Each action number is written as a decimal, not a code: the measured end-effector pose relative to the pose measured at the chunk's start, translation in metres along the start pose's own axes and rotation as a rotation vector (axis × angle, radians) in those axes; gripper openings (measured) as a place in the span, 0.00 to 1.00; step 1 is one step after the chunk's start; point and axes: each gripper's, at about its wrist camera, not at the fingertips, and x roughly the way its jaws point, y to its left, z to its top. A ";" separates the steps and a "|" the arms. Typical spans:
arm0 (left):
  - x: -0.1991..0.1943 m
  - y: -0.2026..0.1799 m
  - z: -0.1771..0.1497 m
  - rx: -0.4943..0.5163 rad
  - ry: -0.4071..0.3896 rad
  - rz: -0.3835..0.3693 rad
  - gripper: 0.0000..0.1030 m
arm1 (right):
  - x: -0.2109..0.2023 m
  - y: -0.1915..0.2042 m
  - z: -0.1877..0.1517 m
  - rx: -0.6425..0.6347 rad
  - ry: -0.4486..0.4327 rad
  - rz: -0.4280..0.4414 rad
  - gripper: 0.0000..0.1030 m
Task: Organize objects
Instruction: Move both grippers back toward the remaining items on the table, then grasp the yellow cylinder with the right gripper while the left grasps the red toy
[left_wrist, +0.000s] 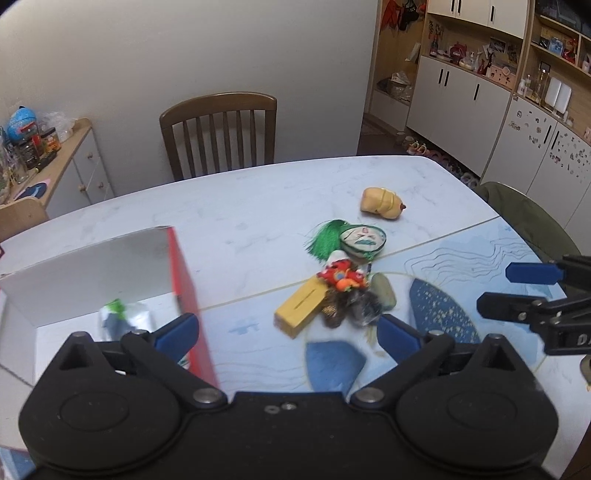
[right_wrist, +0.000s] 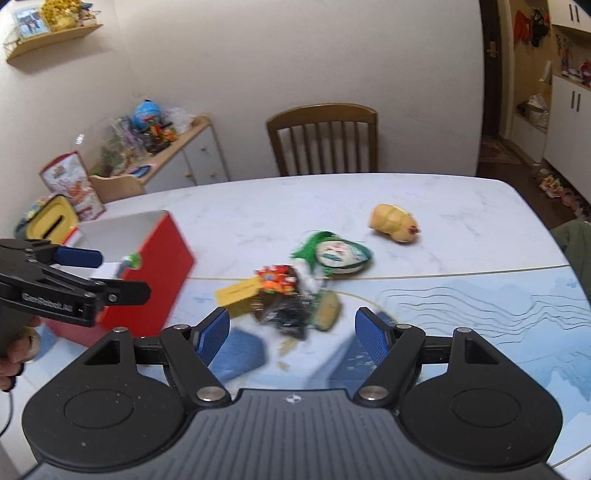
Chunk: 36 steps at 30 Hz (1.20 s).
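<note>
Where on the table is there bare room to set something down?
The table is bare between the red box and the chair, and right of the yellow toy. The printed mat is clear too. Crowded: the trinket pile ahead of both open claws, right claw and left claw.

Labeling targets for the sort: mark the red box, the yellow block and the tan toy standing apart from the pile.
red box (right_wrist: 155, 266), right wrist view, on its red side wall.
yellow block (left_wrist: 299, 308), left wrist view, on its slotted top face.
tan toy (left_wrist: 382, 203), left wrist view, on its body's middle.
</note>
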 end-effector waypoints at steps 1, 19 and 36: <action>0.005 -0.004 0.001 -0.001 0.000 0.000 0.99 | 0.004 -0.005 0.000 0.001 0.003 -0.006 0.73; 0.090 -0.043 0.024 0.000 0.034 0.023 0.99 | 0.101 -0.054 -0.004 0.007 0.092 0.014 0.73; 0.145 -0.050 0.028 0.005 0.094 0.033 0.95 | 0.153 -0.053 -0.001 -0.053 0.121 0.060 0.61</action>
